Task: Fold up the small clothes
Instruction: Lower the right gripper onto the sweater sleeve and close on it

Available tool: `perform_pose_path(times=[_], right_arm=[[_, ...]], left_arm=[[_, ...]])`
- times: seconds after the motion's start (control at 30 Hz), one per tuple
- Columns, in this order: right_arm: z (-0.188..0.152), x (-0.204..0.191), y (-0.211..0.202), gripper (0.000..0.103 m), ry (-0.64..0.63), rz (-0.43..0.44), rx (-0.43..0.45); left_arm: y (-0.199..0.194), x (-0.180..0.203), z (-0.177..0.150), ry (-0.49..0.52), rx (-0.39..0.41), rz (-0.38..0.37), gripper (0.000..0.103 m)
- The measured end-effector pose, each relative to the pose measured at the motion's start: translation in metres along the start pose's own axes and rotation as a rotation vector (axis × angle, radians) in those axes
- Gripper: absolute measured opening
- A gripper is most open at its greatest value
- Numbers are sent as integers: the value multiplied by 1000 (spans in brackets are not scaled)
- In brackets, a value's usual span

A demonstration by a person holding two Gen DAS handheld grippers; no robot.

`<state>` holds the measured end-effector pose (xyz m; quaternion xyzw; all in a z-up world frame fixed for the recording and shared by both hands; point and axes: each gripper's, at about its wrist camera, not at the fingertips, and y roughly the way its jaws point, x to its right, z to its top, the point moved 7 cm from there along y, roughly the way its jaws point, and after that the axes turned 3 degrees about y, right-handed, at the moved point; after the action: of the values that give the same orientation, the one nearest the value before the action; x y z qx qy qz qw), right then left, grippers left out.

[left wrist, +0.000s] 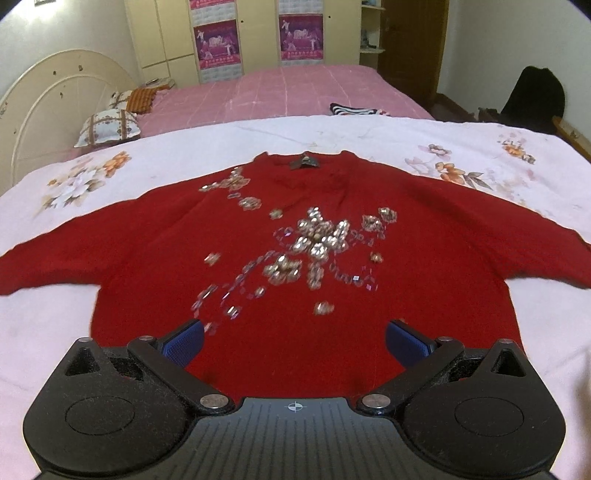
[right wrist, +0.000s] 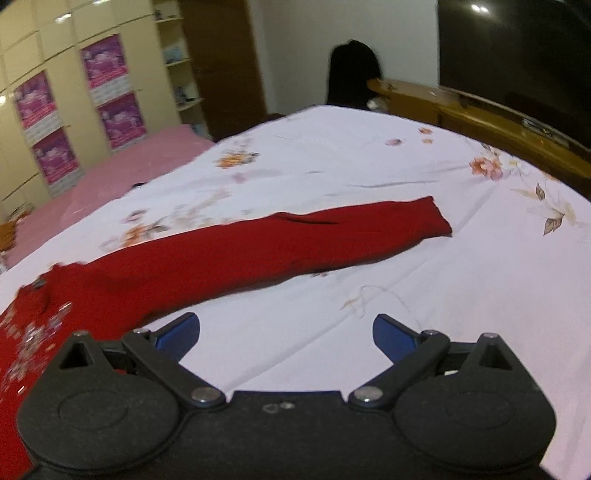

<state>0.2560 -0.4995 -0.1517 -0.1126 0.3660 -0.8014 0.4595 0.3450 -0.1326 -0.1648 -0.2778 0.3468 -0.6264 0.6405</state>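
A red sweater (left wrist: pixel 303 229) with silver bead flowers lies flat and face up on a white floral sheet (left wrist: pixel 461 147), collar away from me, both sleeves spread sideways. My left gripper (left wrist: pixel 294 341) hovers open above the sweater's lower hem, blue pads wide apart with nothing between them. In the right wrist view the sweater's right sleeve (right wrist: pixel 295 243) stretches out to its cuff (right wrist: pixel 436 218). My right gripper (right wrist: pixel 286 338) is open over bare sheet (right wrist: pixel 443 314), just below that sleeve and to the right of the sweater's body.
A pink bedspread (left wrist: pixel 277 92) lies beyond the sheet, with patterned pillows (left wrist: pixel 110 125), a white headboard (left wrist: pixel 55 96) and striped folded clothing (left wrist: pixel 354 109). Cream wardrobes (left wrist: pixel 221 33) stand behind. A wooden bed frame (right wrist: pixel 480 110) edges the sheet at right, by a dark shape (right wrist: pixel 352 70).
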Motion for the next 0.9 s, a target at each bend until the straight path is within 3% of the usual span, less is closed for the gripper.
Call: perform_pose_path(times=[0.2,0.23,0.27,0.3,0.33,0.63,0.7,0.77,0.87,0.9], right_arm=[[18,40,47,96,87,-87,-23],[20,46,53,90,97,-103,-28],[24,52,61,73,113,-106,-37],[25,56,67,64,131,-104,-54],[27,62,75,60,158,-103,-73],[44,86,113,60,260,-131,-72],[49,87,117,49,258,-142,-58],[53,88,120,24,272,-132,-45],[57,87,124,7,274,-123,-25],[59,85,122,6,260,-123,-12]], left_arm=[[26,12,14,-3,-16,10,103],[29,13,16,-2,-17,13,103],[33,15,18,0,-18,16,103],[36,16,19,2,-20,17,103],[39,17,21,5,-22,20,103],[61,10,30,-1,-37,43,103],[64,7,31,-4,-37,39,103],[67,4,32,-9,-36,44,103],[71,-1,34,-8,-37,48,103],[71,-3,34,-10,-33,46,103]])
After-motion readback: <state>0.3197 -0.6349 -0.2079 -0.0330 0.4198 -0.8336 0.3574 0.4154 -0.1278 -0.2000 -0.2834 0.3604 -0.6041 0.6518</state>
